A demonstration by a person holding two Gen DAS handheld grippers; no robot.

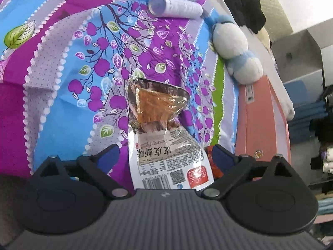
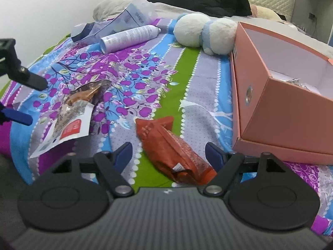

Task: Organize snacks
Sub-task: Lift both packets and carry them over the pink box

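Snacks: 2 packets loose on the patterned bedspread, not yet boxed.

Packet 1: white shrimp-flavour packet, flat on the bedspread, lying between the spread fingers of the left gripper. Pads clear of the packet on both sides; tongs released, nothing grasped. Same packet visible in the right wrist view at left, beside the left gripper's fingers.

Packet 2: orange packet, flat on the green stripe, just beside the pink box. Right gripper straddling its near end, fingers apart and not pressing; tongs released, nothing grasped.

Container: pink box, open top, white interior, standing on the bedspread at right. Contents: some silvery wrapped items at the near inner corner, partly hidden by the wall; count not determinable. Rest of visible floor bare.

Progress, as judged: partly done. Some items apparently already in the box; 2 packets remaining outside. Remaining: close on each packet, lift, transfer into the box.

Non-task items on the bed: white spray can, plush toy, clear plastic bag, dark clothing.
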